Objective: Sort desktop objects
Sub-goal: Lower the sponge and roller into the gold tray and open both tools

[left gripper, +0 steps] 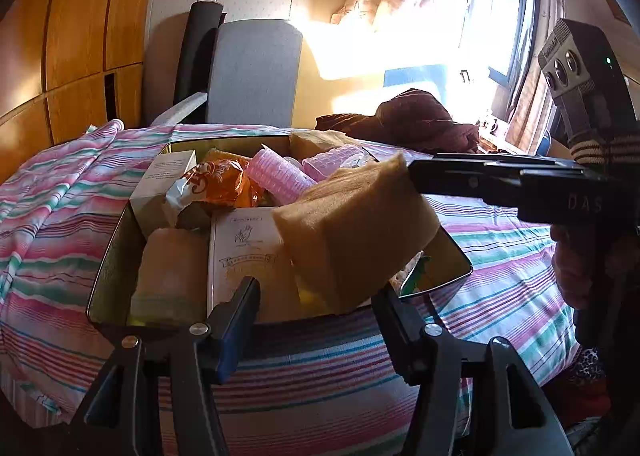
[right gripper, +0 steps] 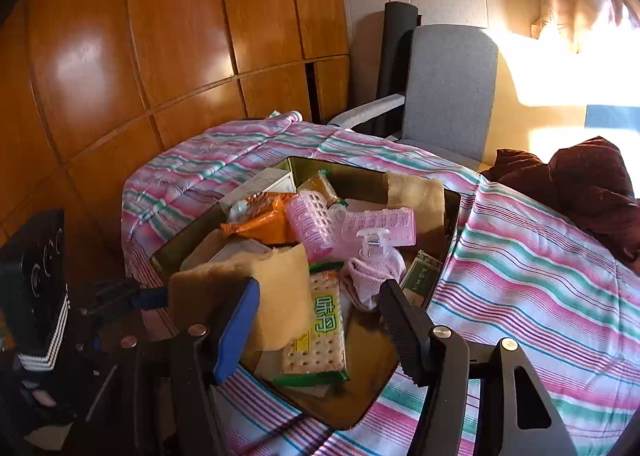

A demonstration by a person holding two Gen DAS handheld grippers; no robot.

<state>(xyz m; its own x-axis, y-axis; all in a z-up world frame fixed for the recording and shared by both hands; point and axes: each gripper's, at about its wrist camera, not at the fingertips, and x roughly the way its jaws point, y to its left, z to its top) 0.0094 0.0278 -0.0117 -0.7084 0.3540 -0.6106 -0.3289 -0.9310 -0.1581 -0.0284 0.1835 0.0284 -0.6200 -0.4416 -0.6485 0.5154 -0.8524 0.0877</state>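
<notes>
- Left gripper (left gripper: 316, 296): black angular fingers; silver round screws; blue pad on one finger
- Right gripper (right gripper: 318, 302): same black frame; pale "DAS" lettering; grey camera block carrying three lenses, green light

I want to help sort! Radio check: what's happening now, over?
Left gripper open, empty, by near rim of tin. Right gripper open, sponge tilted against one finger above tin. Tin packed full.
</notes>
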